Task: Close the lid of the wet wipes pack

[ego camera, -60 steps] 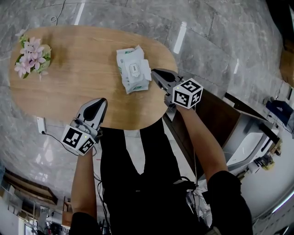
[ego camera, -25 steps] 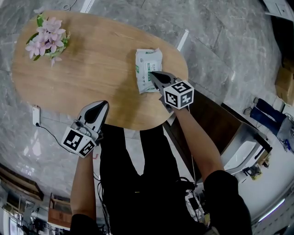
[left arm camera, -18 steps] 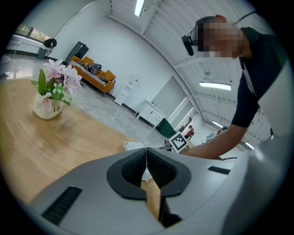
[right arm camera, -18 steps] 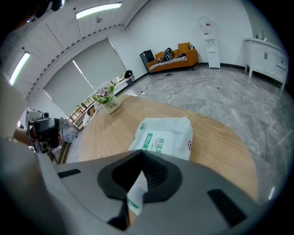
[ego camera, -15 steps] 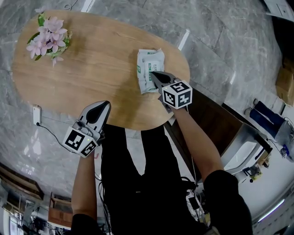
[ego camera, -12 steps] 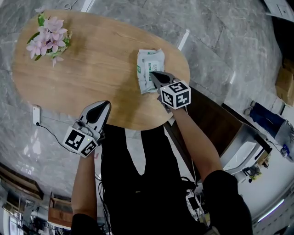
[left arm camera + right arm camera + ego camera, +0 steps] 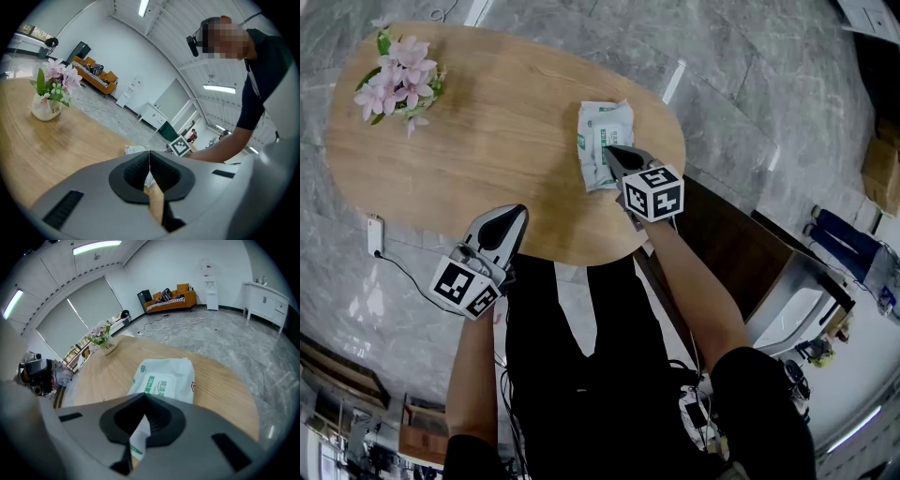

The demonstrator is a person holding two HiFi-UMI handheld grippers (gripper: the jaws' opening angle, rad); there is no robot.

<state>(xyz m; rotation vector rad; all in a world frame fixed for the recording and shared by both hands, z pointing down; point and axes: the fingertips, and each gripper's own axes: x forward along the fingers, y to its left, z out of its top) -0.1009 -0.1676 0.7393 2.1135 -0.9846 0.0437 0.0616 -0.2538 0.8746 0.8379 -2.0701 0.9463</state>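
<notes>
The right gripper, jaws together and empty, has its tip over the near end of the wet wipes pack. The pack lies flat near the right edge of the surface. The left gripper, also closed on nothing, hangs well apart. The pack looks soft, light and likely to slide, so press on the stiffer lid.

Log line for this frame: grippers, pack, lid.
left gripper: shut, empty, near table edge | right gripper: shut, tips over pack | wet wipes pack: on table | lid: down
</notes>
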